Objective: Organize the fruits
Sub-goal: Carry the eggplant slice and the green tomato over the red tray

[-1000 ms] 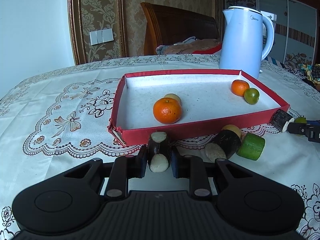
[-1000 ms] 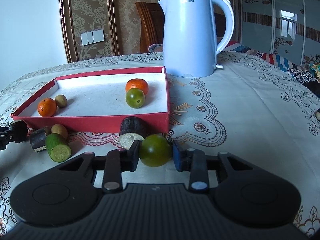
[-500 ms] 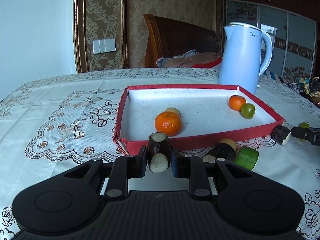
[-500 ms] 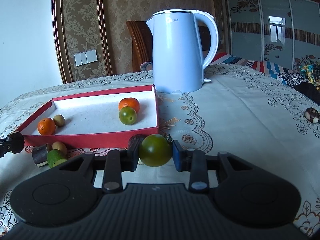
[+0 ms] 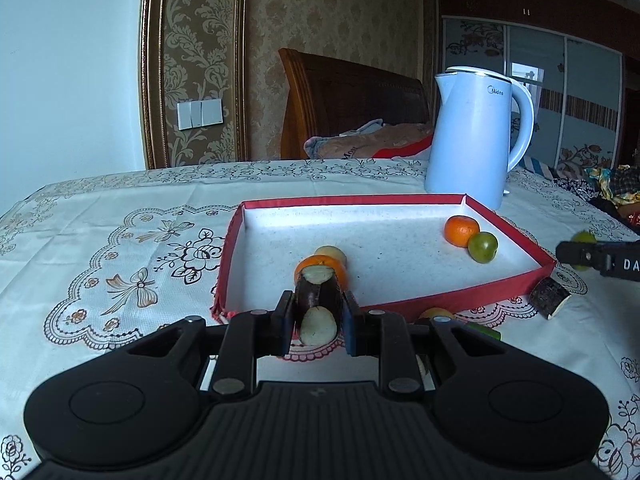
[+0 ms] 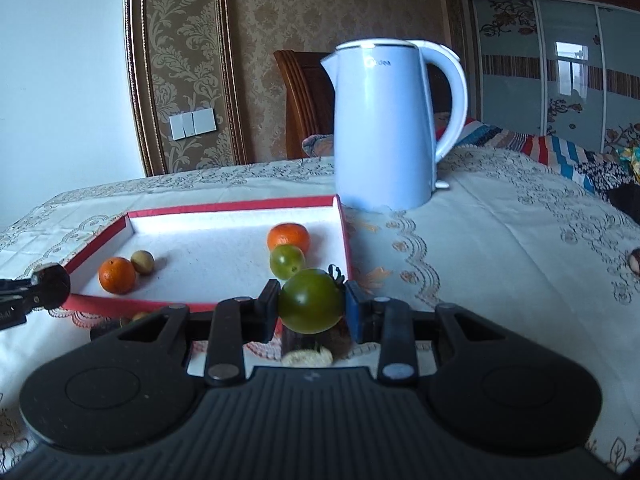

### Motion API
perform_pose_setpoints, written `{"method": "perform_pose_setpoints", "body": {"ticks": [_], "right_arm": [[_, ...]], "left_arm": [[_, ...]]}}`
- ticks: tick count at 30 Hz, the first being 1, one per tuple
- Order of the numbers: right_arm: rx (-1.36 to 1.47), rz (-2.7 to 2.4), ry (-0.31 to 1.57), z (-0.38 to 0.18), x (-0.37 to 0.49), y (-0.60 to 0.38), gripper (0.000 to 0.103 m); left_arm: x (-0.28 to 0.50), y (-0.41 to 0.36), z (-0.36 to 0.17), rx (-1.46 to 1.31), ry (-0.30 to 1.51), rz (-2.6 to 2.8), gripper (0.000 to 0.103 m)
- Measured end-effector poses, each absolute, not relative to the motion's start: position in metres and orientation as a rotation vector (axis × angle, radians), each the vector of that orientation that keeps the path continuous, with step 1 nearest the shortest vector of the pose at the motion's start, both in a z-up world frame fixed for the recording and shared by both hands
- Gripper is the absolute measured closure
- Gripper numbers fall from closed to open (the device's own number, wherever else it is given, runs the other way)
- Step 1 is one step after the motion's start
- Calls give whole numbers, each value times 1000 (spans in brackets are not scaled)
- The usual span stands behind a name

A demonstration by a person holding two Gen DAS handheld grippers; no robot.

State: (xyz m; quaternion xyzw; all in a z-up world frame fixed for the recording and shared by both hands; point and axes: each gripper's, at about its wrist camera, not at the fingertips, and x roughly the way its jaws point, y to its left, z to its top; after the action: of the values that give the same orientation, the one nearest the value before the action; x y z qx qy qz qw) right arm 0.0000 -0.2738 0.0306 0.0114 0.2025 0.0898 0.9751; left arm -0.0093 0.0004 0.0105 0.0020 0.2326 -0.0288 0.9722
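Note:
My left gripper (image 5: 317, 320) is shut on a dark-skinned sugarcane piece (image 5: 318, 304) with pale cut ends, held above the near left rim of the red tray (image 5: 460, 300). My right gripper (image 6: 311, 304) is shut on a green tomato (image 6: 310, 300), lifted just in front of the tray's (image 6: 120, 303) near right corner. Inside the tray lie two oranges (image 5: 461, 230) (image 6: 117, 275), a small green fruit (image 5: 483, 246) and a small tan fruit (image 6: 142, 261). Another sugarcane piece (image 5: 549, 297) lies on the cloth outside the tray.
A pale blue kettle (image 6: 384, 128) stands behind the tray's far right corner. More loose pieces, a yellow fruit (image 5: 436, 313) and a green chunk (image 5: 486, 330), lie by the tray's near wall. A small brown item (image 6: 634, 260) sits at the far right of the tablecloth.
Both grippers have risen with their loads. The cane piece now overlaps the near orange in the left view, and the tomato stands above the loose cane piece that lay beside it on the cloth.

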Motion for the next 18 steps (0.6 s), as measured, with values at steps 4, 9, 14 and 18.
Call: {"method": "perform_pose_setpoints", "body": {"ticks": [4,9,14,18], "right_arm": [[14,206,418,37,15,-262,71],[1,229,449,33,31,-249,71],[9,228,448,29,30,-253,71],[-12,249,425,28,24,-253,71]], "left_arm": [[3,-5,14,-4,475,-67,79],[20,-10,13,-8,501,-69,79],[25,-10,11,-6,506,-66,79],[25,-11,12,-4,504,-67,79]]}}
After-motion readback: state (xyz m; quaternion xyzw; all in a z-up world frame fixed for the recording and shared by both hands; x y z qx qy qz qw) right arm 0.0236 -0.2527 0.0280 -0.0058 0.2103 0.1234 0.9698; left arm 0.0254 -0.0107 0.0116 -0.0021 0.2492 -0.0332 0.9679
